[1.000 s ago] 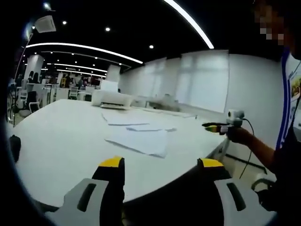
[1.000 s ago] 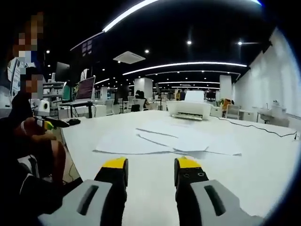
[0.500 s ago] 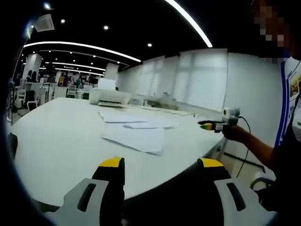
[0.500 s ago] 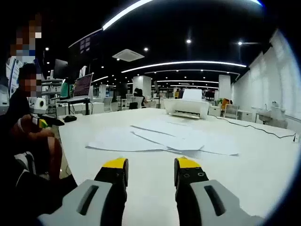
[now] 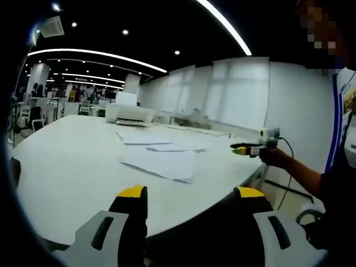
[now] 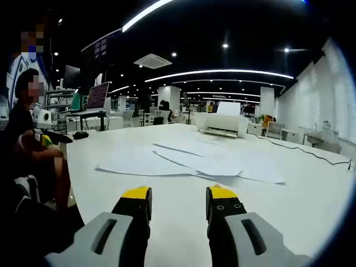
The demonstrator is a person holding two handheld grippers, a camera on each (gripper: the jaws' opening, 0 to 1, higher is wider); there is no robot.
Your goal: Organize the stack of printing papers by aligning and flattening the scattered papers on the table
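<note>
The left gripper (image 5: 192, 192) and the right gripper (image 6: 178, 192) both hover at the near edge of the white table (image 5: 67, 167), jaws apart and holding nothing, so the task looks to be at its approach step. Farther in, the scattered papers (image 6: 189, 164) lie loosely overlapped on the tabletop, well short of the printer (image 6: 222, 125) beyond. The next move likely calls for carrying both grippers in to the sheets' outer edges to push them together.

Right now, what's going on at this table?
A person holds a gripper in each hand at the edge of a large white table. Loose white printing papers lie scattered and overlapping on it, unaligned, with a white printer beyond them. The left gripper and right gripper both hang short of the sheets with jaws apart, holding nothing. The tidying has not yet begun.
</note>
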